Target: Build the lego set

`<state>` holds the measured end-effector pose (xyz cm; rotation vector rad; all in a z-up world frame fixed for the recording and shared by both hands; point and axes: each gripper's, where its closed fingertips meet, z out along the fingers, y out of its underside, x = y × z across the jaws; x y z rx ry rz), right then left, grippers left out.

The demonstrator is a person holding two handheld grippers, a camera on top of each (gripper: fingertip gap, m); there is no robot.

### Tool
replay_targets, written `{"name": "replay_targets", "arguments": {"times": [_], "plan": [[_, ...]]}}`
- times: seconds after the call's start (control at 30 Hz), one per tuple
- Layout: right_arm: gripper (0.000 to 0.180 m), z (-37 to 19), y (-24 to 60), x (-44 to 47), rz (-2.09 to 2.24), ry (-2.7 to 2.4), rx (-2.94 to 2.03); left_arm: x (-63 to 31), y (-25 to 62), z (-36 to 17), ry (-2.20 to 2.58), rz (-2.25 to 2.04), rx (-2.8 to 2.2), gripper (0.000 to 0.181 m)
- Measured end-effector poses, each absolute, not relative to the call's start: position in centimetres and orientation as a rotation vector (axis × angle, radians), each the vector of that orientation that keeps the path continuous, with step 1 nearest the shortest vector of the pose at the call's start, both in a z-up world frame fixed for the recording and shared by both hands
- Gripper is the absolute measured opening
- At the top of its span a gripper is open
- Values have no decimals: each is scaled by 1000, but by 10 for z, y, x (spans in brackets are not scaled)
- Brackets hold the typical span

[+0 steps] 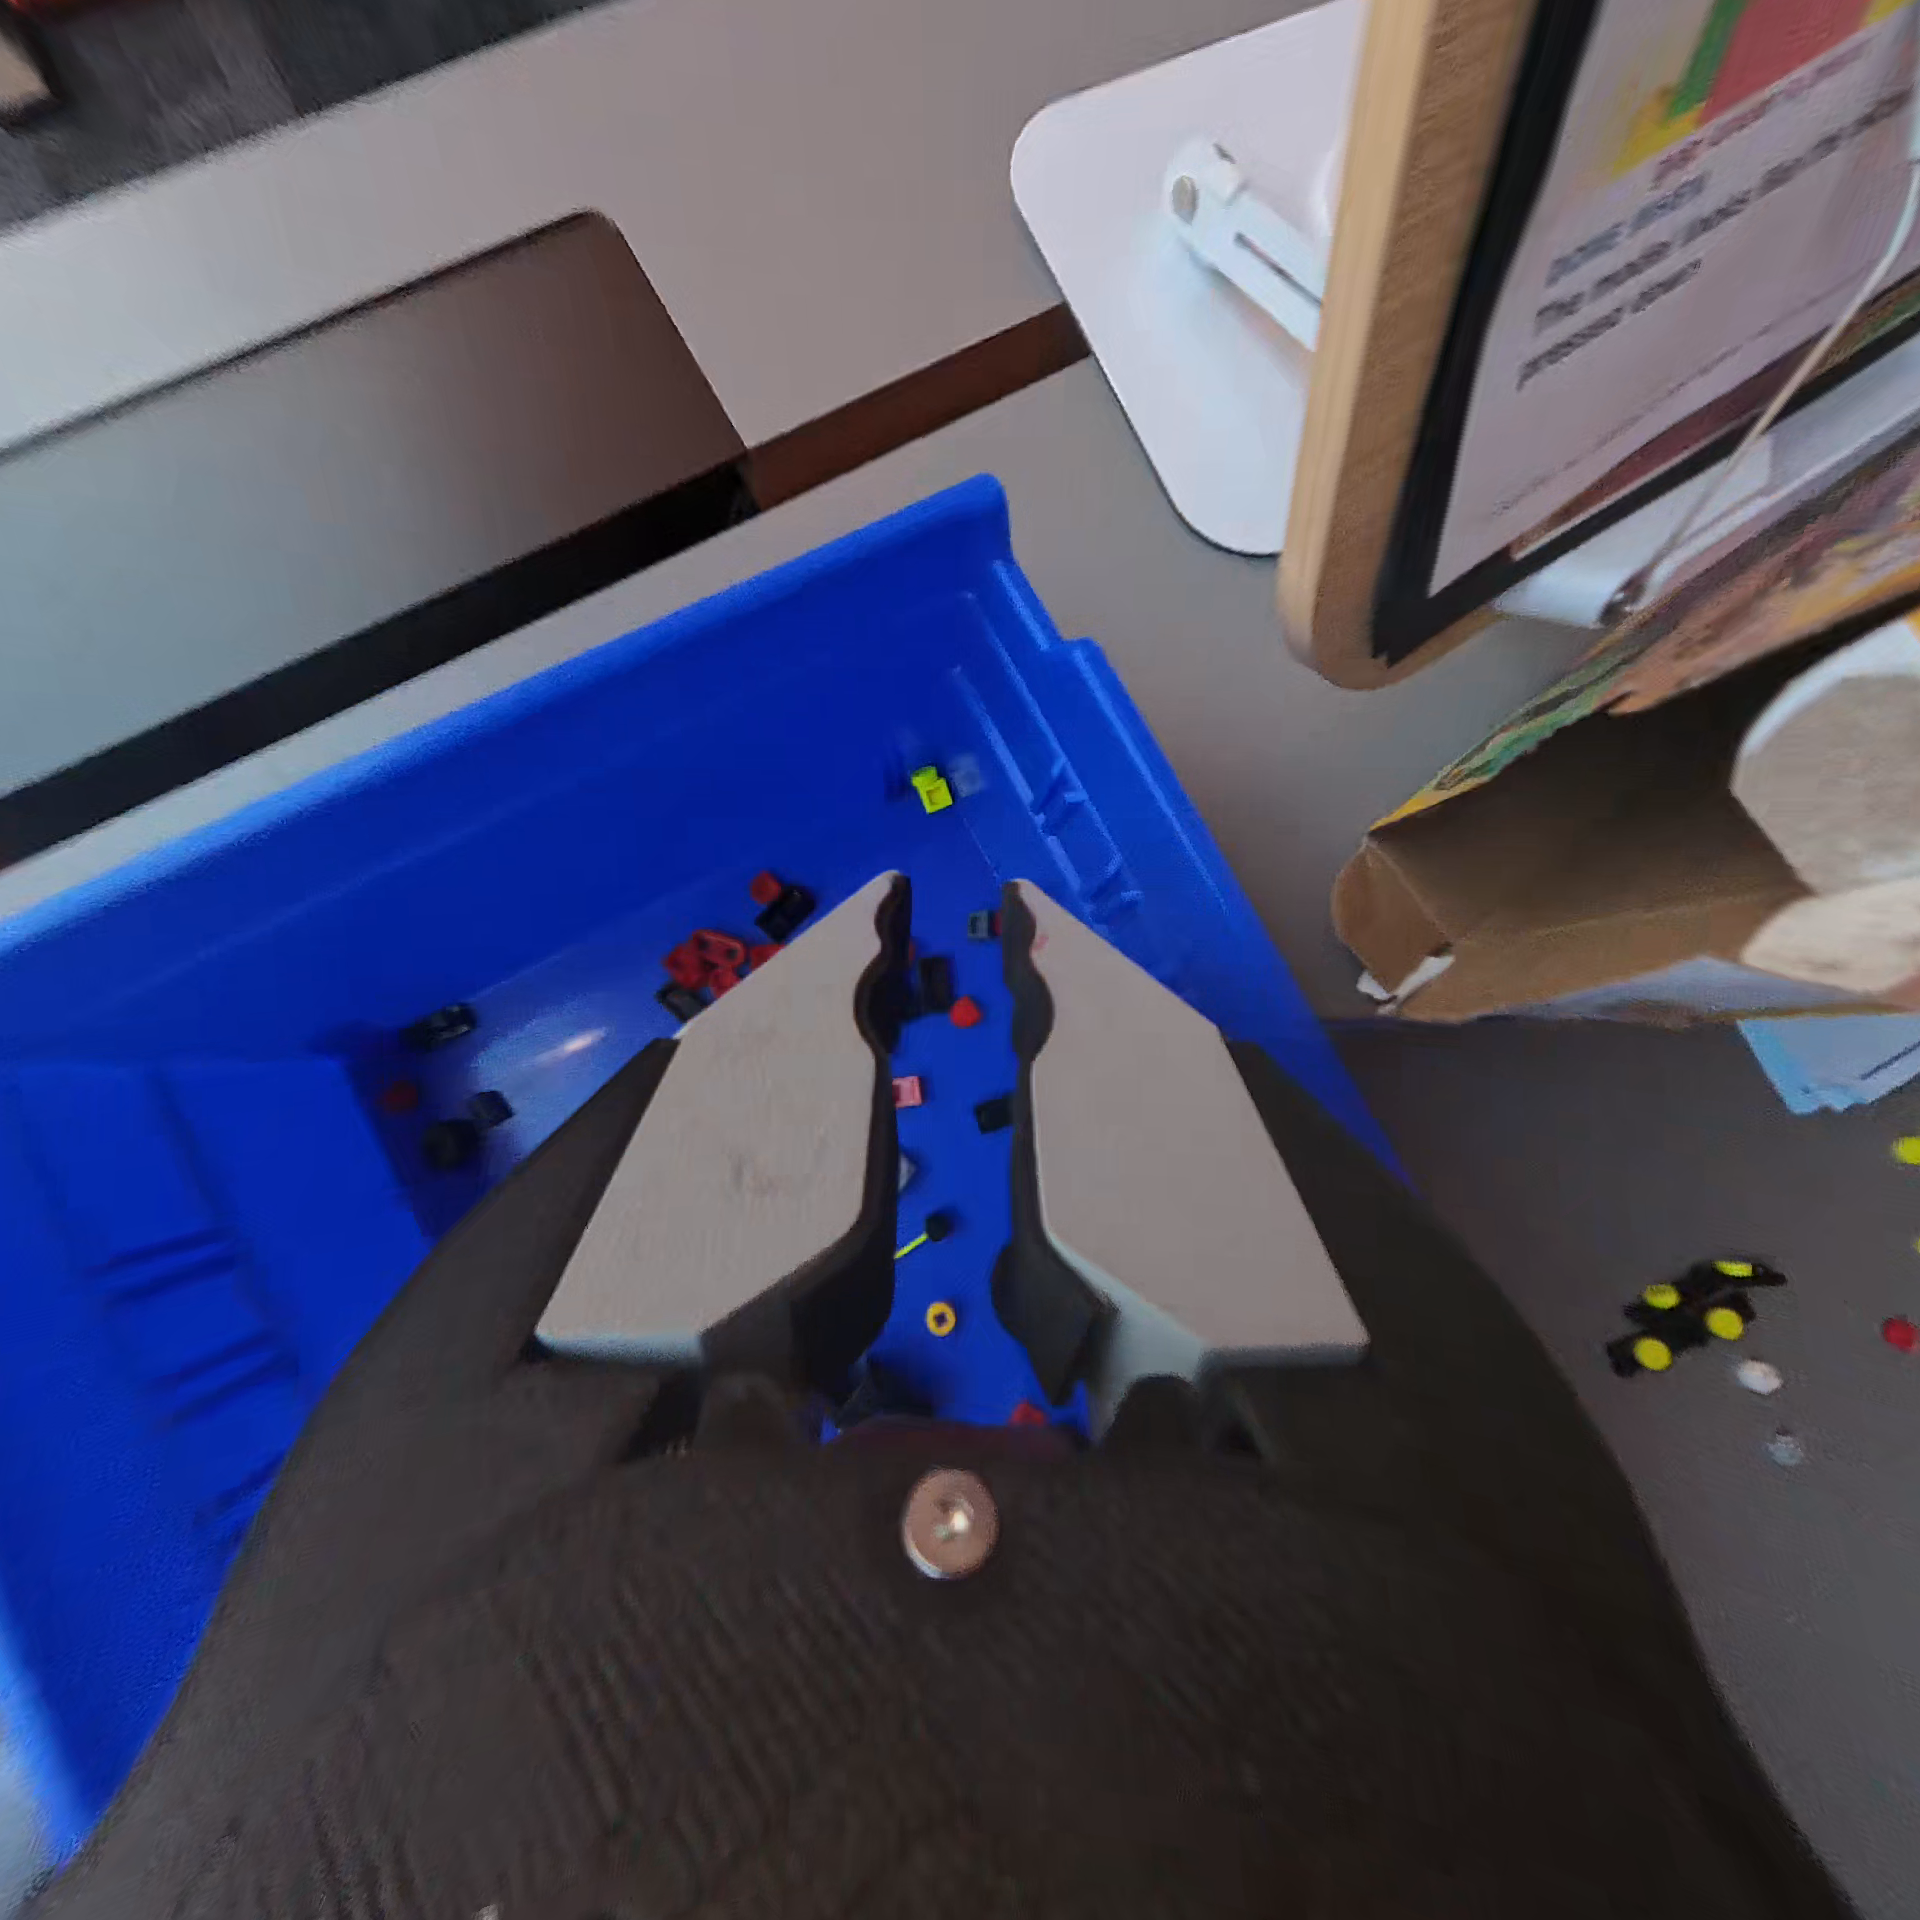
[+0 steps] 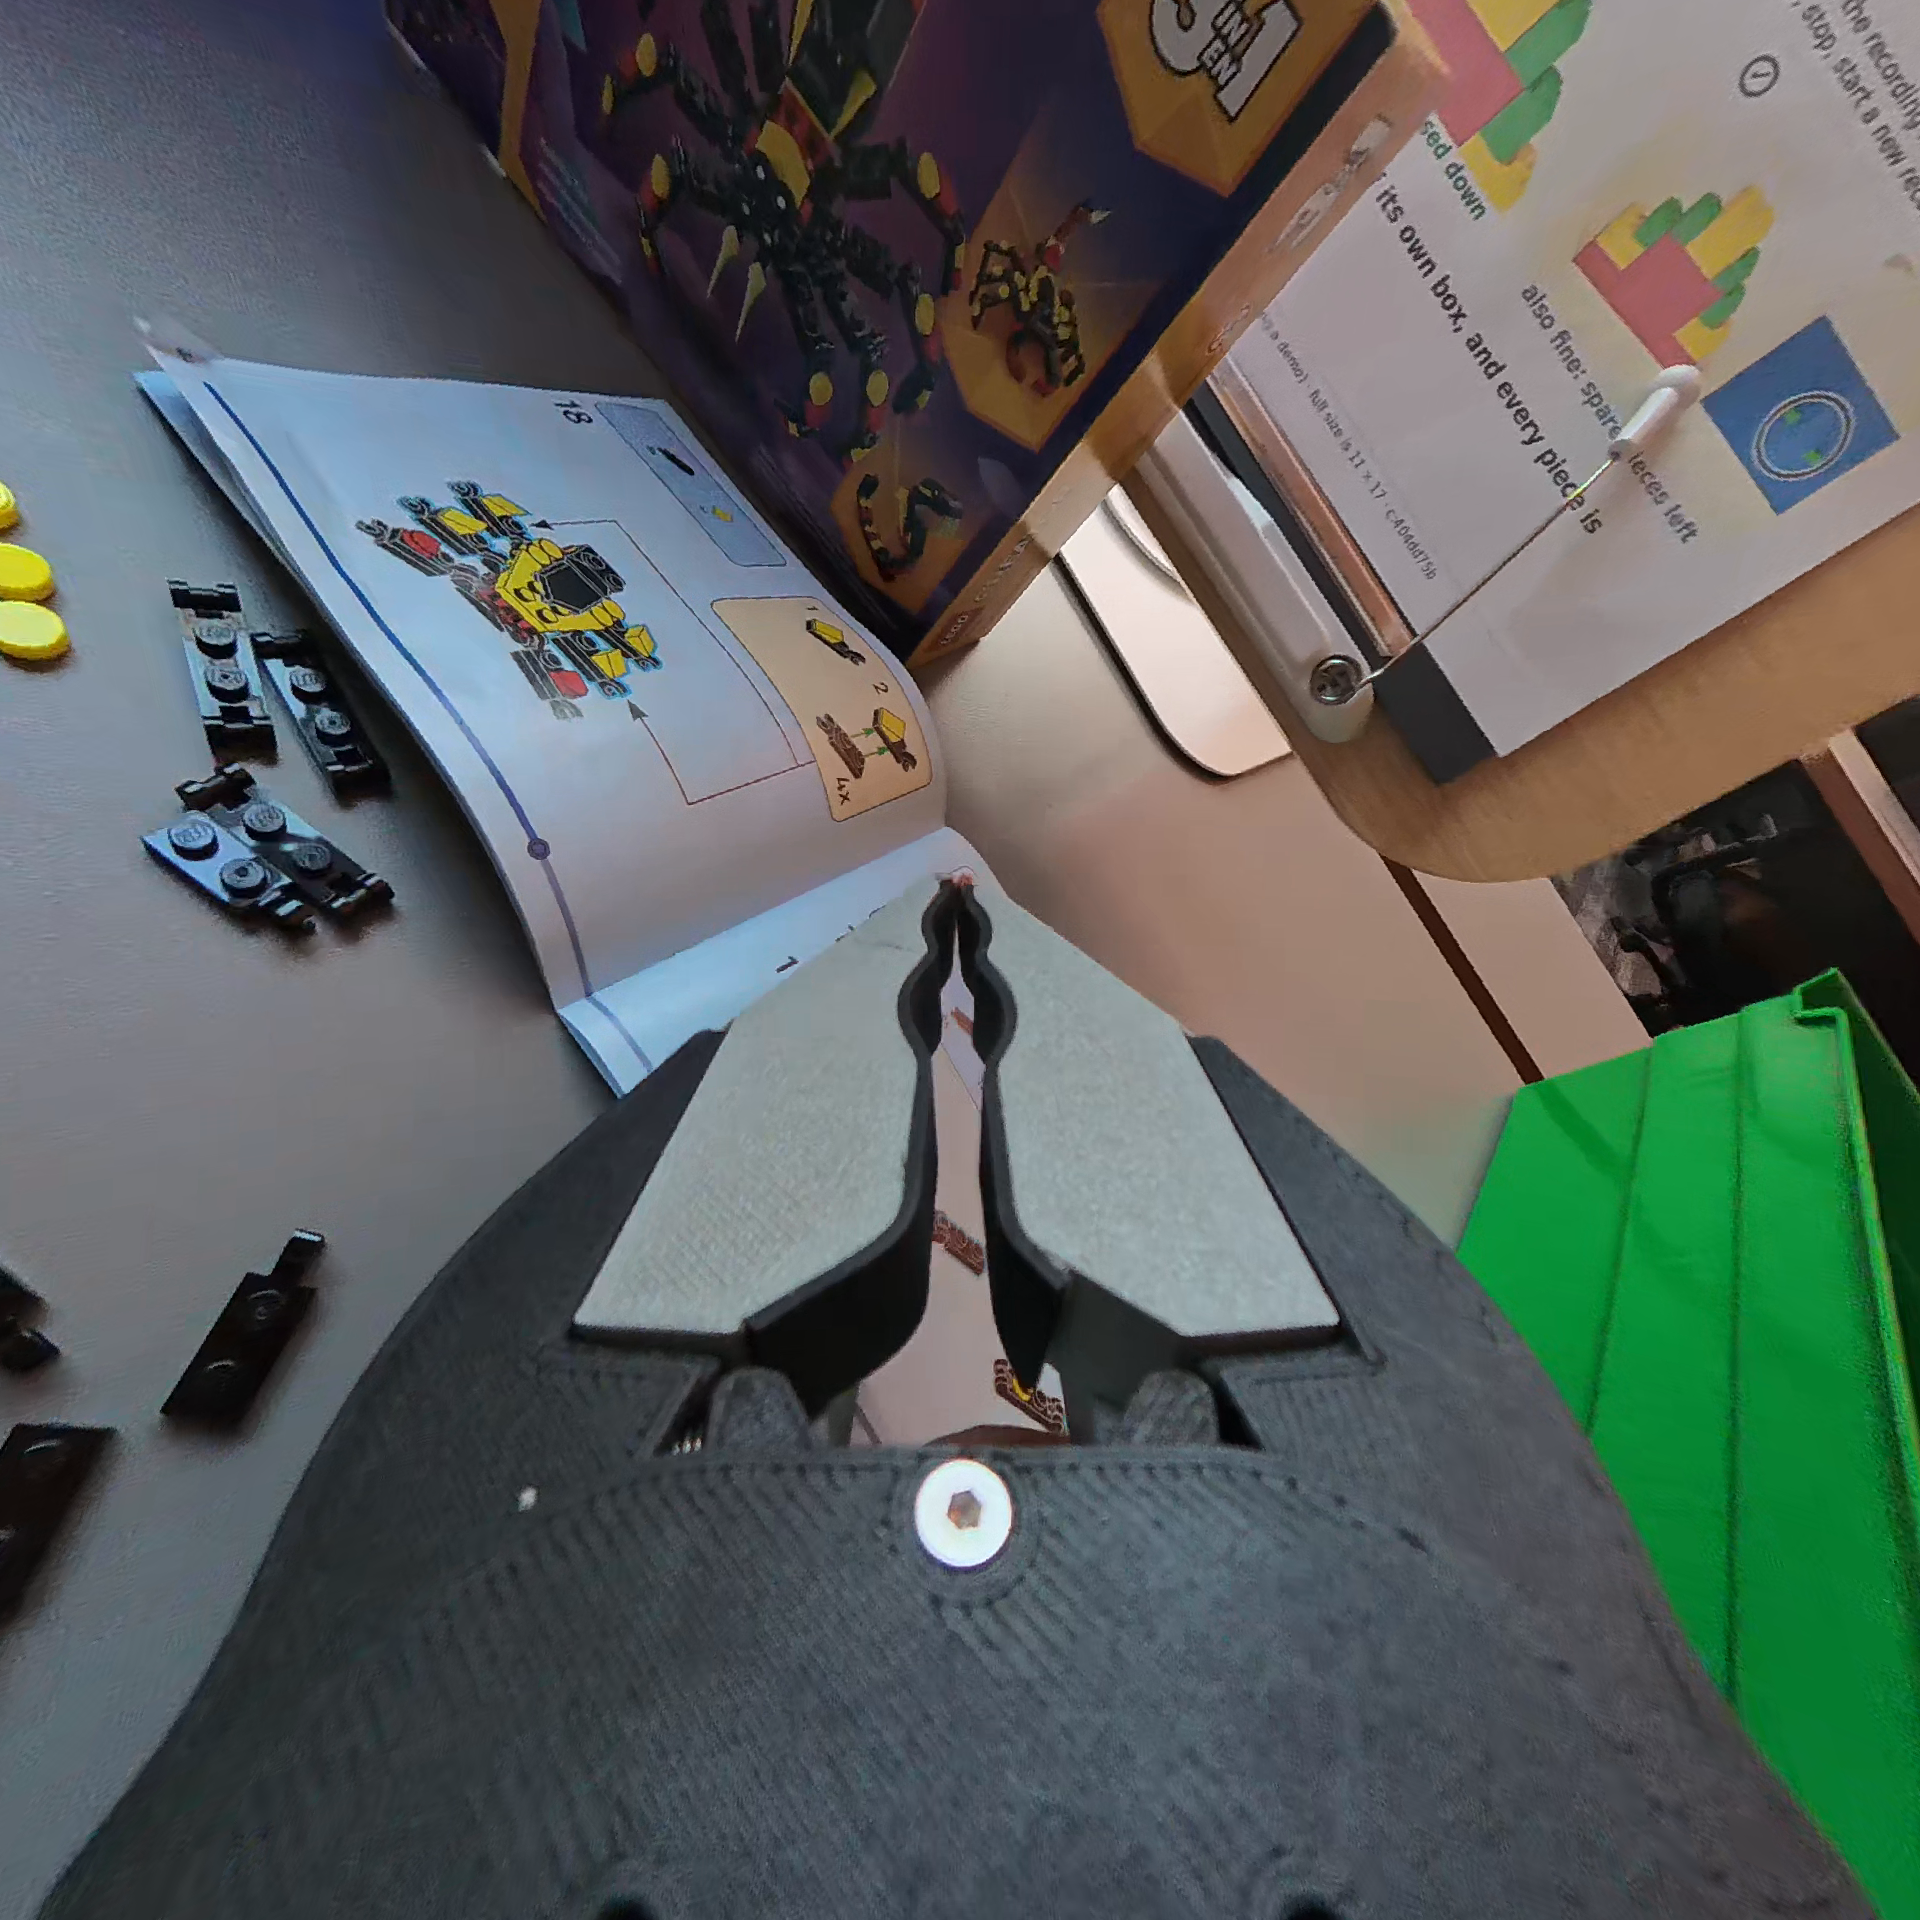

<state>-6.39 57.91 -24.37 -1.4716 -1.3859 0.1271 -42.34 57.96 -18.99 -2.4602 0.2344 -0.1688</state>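
Left view, blurred. Blue bin (image 1: 436, 831) lies under and ahead of the left claw (image 1: 953, 896), which is spread a little with nothing between the tips. Loose bricks scattered on the bin floor: red cluster (image 1: 707, 958) just left of the tips, lime brick (image 1: 931, 790) ahead of them, yellow ring (image 1: 940, 1317) between the fingers near their base. Box (image 1: 1558, 894) to the right; black-and-yellow model (image 1: 1688, 1314) on the dark mat (image 1: 1558, 1195), well right of the claw.

Right view. Green bin (image 2: 1714, 1299) at the right of the right claw (image 2: 954, 896), whose tips are pressed together; a speck of red at the tips, cannot tell what. Set box (image 2: 852, 239) ahead. Open manual (image 2: 540, 623) under the tips, spreading ahead-left. Black plates (image 2: 265, 748) left of it, yellow discs (image 2: 29, 603) farther left.
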Motion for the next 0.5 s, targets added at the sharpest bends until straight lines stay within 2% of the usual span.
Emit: {"name": "replay_targets", "arguments": {"times": [0.03, 0.13, 0.5], "plan": [[0, -246, 580, -64, 110, -1394, -1474, -421, 585, -199, 190, -252, -2476, 15], [0, -250, 582, -65, 70, -1413, -1479, -406, 598, -211, 64, -481, -2459, 12], [0, -251, 582, -65, 52, -1422, -1471, -419, 620, -260, -14, -212, -2509, 2]]}}
